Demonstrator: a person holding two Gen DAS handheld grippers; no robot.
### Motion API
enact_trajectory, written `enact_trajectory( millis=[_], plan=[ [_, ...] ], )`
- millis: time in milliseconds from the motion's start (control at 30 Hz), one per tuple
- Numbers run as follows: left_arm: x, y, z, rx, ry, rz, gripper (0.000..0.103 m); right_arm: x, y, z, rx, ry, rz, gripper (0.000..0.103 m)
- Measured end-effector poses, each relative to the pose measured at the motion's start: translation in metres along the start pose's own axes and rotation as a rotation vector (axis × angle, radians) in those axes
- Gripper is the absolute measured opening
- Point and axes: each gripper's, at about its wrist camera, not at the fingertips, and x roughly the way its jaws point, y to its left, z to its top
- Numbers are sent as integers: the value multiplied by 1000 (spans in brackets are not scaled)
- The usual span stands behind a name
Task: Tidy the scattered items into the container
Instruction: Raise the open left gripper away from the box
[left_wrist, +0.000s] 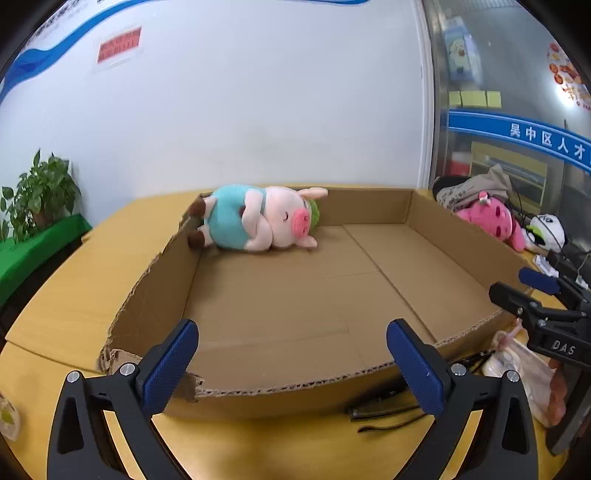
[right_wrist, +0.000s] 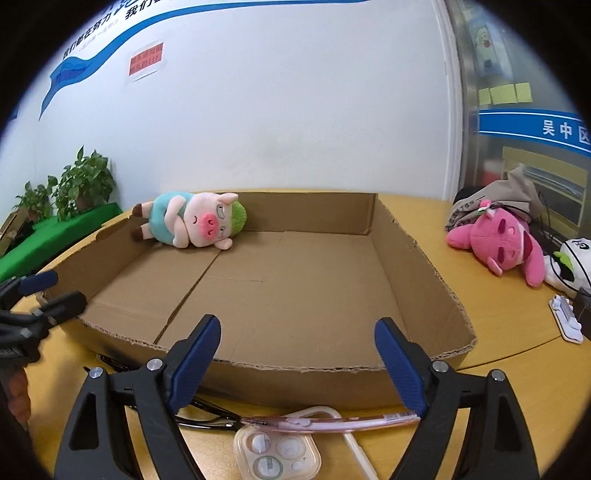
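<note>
Both wrist views look closely, slightly downward, into one cardboard box.

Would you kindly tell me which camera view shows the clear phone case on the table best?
The right wrist view: the clear phone case with camera cutouts lies close and sharp on the yellow table, just before the cardboard box. The left wrist view shows only part of it, at the right edge beside the right gripper.

White wall, yellow table, potted plants
</note>
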Motion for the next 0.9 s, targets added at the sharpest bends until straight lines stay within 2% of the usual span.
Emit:
enact_trajectory(
  millis=[133,267,567,900],
  plan=[
    [1,1,-1,-9,7,-9,103,0,0,-1,1,-2,20,91],
    [1,-1,-2,-11,8,0,103,0,2,-1,-3,-2,11,92],
    [7,6,-4,-66,37,-56,103,1,3,-2,-3,0,11,92],
    [7,4,-4,-60,36,-52,103,1,3,-2,-3,0,12,92]
  ],
)
